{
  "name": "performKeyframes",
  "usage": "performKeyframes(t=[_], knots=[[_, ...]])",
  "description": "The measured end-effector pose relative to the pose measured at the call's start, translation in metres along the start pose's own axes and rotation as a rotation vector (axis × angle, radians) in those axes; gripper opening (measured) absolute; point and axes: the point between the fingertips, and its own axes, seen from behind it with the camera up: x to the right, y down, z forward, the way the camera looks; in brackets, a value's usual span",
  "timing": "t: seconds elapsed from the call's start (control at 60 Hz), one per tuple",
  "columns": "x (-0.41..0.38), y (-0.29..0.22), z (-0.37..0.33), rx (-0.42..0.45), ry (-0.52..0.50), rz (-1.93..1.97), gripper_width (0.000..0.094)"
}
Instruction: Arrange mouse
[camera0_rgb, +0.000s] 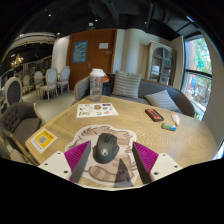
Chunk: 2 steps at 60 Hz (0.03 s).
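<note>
Held low over a round wooden table (150, 135), aimed forward and slightly down across the tabletop. Gripper (107, 160) spread wide, left pink pad (78, 154) and right pink pad (146, 155) well apart, pressing on nothing. No hand or sleeve to be seen.

From left to right: a yellow-and-white book (42, 140) near the table's left edge, beyond the left finger. Then the left finger with its pad. Between the fingers, a dark grey mouse (106, 149) resting on a pale patterned mousepad (110, 172), with a clear gap at either side, nearer the fingertips than the base. Cannot tell whether the mouse sits square to the mousepad. Then the right finger. Farther right and beyond the fingers, a small red-brown object (154, 114), and near it toward the table's far right edge two small items, one teal (169, 126) and one pale (176, 119), too small to identify.

Across the table, well ahead of the mouse, a printed sheet (97, 110) lying flat, and behind it a clear jar (97, 84) with a pale lid, standing upright. Past the table, a grey sofa (150, 93) with cushions, and pale chairs (45, 80) off to the left.
</note>
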Motion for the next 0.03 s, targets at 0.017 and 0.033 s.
performKeyframes(t=[0.017, 0.033], knots=[[0.0003, 0.0013, -0.0081, 0.009, -0.010, 0.007, 0.0855], [0.0002, 0.0026, -0.0160, 0.017, -0.020, 0.014, 0.0852]])
